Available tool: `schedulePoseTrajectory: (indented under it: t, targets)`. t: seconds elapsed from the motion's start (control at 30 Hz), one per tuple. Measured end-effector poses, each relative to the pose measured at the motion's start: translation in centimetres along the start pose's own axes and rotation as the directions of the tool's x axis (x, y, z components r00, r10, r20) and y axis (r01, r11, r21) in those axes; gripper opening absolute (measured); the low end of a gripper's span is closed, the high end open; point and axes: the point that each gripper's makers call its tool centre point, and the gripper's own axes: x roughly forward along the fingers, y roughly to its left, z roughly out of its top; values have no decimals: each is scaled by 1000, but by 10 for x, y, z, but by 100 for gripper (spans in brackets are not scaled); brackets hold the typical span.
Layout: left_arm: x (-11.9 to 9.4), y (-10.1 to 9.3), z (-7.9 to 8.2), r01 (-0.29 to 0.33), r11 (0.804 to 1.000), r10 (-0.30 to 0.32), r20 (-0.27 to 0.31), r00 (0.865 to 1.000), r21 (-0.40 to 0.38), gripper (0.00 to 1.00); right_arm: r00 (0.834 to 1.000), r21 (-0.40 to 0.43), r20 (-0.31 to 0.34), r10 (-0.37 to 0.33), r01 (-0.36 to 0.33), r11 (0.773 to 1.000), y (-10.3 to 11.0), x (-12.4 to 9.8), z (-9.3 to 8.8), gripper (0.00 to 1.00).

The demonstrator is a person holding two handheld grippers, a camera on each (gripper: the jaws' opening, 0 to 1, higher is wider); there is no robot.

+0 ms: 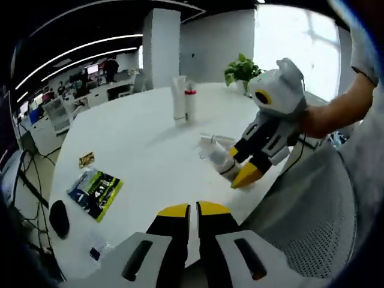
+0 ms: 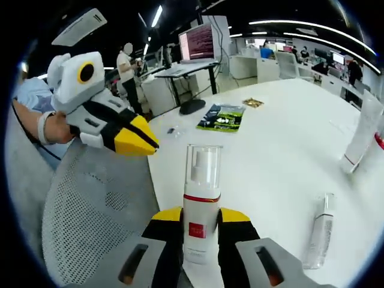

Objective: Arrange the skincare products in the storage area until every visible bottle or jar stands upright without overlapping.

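While the right gripper (image 2: 200, 225) clamps an upright pump bottle (image 2: 201, 204) at the white table's (image 2: 288, 138) near edge, the left gripper (image 1: 193, 210) hangs empty with jaws almost together; another bottle (image 2: 318, 231) lies flat nearby.

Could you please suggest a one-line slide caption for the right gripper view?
Right gripper clamps an upright pump bottle at the white table edge; another bottle lies flat nearby.
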Motion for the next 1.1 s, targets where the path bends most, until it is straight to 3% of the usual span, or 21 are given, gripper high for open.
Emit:
schedulePoseTrajectory:
  t: [0.1, 0.2, 0.37, 0.67, 1.1]
  targets:
    - [6, 0, -11, -22, 998, 25, -52, 998, 54, 0, 999, 32, 39, -5, 3, 999, -6, -6, 7, 13]
    - [12, -8, -15, -5, 983, 20, -80, 997, 183, 0, 996, 55, 83, -18, 14, 998, -13, -12, 14, 13]
    - [10, -1, -15, -33, 987, 45, -76, 996, 156, 0, 983, 132, 174, -51, 28, 991, -25, -22, 24, 13]
    - [10, 1, -19, -43, 987, 56, -84, 995, 157, 0, 964, 177, 242, -115, 73, 982, -57, -34, 44, 14]
    - [8, 7, -20, -58, 991, 67, -71, 995, 121, 0, 920, 272, 324, -221, 133, 953, -106, -47, 74, 14]
